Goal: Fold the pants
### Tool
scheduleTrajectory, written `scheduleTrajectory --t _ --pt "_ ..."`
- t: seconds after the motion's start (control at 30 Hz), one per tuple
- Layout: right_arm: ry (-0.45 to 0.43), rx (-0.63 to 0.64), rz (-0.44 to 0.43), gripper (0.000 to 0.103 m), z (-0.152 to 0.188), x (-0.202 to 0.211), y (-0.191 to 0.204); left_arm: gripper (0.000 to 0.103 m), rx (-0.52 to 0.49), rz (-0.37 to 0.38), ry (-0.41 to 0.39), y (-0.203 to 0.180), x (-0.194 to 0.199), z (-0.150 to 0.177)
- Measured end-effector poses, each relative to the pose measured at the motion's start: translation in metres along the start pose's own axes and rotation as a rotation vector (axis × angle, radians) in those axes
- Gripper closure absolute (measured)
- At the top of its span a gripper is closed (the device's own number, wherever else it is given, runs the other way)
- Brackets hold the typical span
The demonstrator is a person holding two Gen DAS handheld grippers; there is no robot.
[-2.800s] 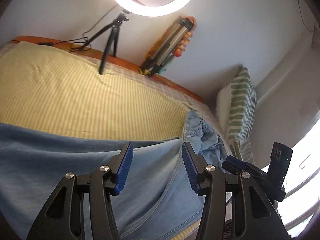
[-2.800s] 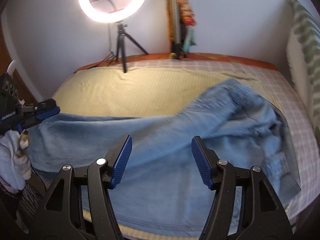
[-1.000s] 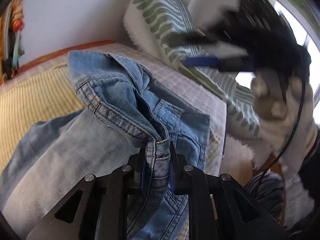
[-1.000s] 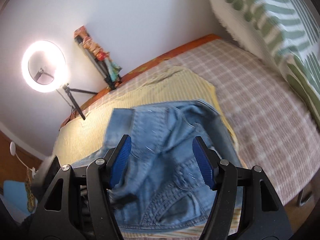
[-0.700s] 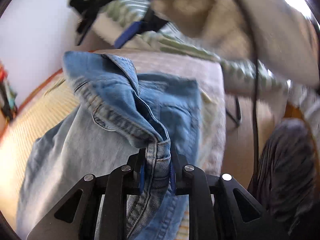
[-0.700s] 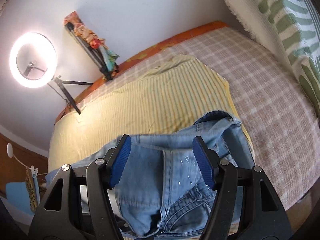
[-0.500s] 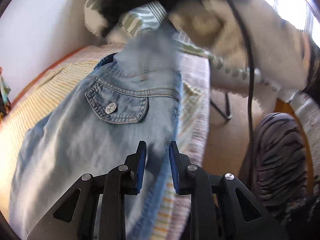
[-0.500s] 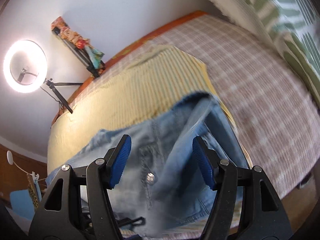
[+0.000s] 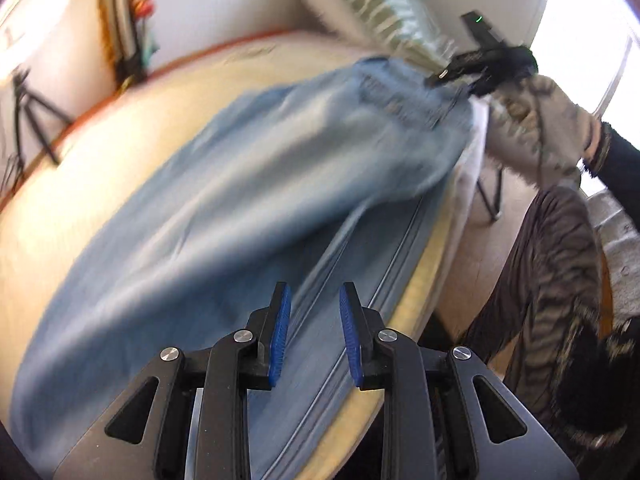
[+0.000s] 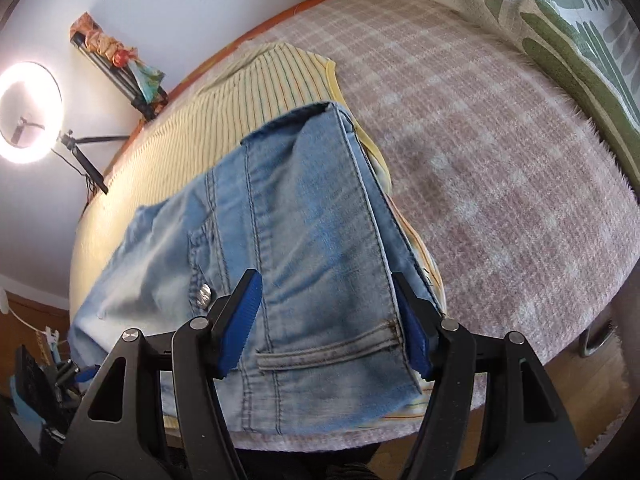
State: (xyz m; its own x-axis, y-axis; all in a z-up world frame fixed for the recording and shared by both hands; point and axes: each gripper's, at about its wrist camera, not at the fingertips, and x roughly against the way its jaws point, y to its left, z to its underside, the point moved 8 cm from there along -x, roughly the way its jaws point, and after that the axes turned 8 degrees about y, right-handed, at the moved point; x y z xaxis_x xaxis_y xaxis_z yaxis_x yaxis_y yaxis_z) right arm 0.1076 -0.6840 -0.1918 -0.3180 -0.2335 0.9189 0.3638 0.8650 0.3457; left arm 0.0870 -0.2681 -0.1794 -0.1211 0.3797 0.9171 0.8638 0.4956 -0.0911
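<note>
Light blue jeans [image 9: 240,184] lie folded lengthwise along the near edge of the bed, blurred in the left wrist view. My left gripper [image 9: 314,336] hovers over a leg seam with its blue pads a narrow gap apart and nothing pinched between them. Up at the waist end, a gloved hand [image 9: 540,132] holds my right gripper [image 9: 452,76]. In the right wrist view the right gripper [image 10: 326,324] is open wide, straddling the jeans' waistband [image 10: 320,216] near a belt loop. The denim lies under its pads, with no squeeze visible.
A striped yellow sheet [image 10: 248,96] and a pink checked blanket [image 10: 500,140] cover the bed. A green-patterned pillow [image 10: 560,20] leans at the right. A ring light on a tripod [image 10: 28,112] stands by the wall. The person's striped clothing [image 9: 552,280] is beside the bed edge.
My left gripper let go of the waistband and slid away along the leg. The jeans dropped flat with the back pocket up. My right gripper came down over the waistband.
</note>
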Motion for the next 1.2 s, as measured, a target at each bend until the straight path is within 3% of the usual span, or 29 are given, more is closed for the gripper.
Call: scheduleTrajectory --t 0.07,0.13,0.2,0.23,0.3,0.33,0.4,0.47,0.5,0.77,0.9,1.07,1.2 --pt "0.017 0.008 0.004 0.036 0.005 -0.002 -0.004 0.076 0.011 -0.021 0.035 0.005 -0.004 0.016" --pt "0.024 0.02 0.018 0.036 0.008 -0.004 -0.003 0.065 0.021 -0.042 0.049 0.009 -0.009 0.023" --pt "0.026 0.036 0.036 0.041 0.008 -0.006 0.0 0.065 0.031 -0.047 0.034 0.012 -0.011 0.023" --pt "0.024 0.048 0.033 0.049 0.008 -0.007 0.003 0.065 0.035 -0.056 0.021 0.012 -0.012 0.019" --pt "0.027 0.06 0.04 0.088 0.005 -0.009 0.009 0.065 0.03 -0.072 0.007 0.011 -0.018 0.013" --pt "0.023 0.064 0.049 0.092 0.003 -0.009 0.011 0.065 0.016 -0.078 0.009 0.009 -0.023 0.011" --pt "0.005 0.086 0.073 0.096 -0.003 -0.005 0.015 0.065 -0.007 -0.086 0.013 0.009 -0.031 0.012" --pt "-0.012 0.118 0.102 0.097 -0.009 0.0 0.018 0.08 -0.05 -0.103 -0.014 0.005 -0.032 0.009" --pt "-0.025 0.129 0.119 0.097 -0.012 0.004 0.02 0.093 -0.067 -0.103 -0.02 0.003 -0.032 0.008" --pt "-0.119 0.166 0.16 0.098 -0.044 0.039 0.025 0.098 -0.013 -0.038 -0.075 0.003 -0.01 0.004" --pt "-0.168 0.209 0.177 0.098 -0.049 0.05 0.031 0.102 -0.048 -0.009 -0.103 -0.013 0.004 0.007" --pt "-0.096 0.197 0.263 0.098 -0.032 0.009 0.004 0.102 -0.088 -0.019 -0.023 -0.025 -0.021 0.024" --pt "-0.084 0.16 0.243 0.098 -0.027 0.0 -0.008 0.099 -0.071 -0.022 -0.082 -0.027 -0.01 0.015"
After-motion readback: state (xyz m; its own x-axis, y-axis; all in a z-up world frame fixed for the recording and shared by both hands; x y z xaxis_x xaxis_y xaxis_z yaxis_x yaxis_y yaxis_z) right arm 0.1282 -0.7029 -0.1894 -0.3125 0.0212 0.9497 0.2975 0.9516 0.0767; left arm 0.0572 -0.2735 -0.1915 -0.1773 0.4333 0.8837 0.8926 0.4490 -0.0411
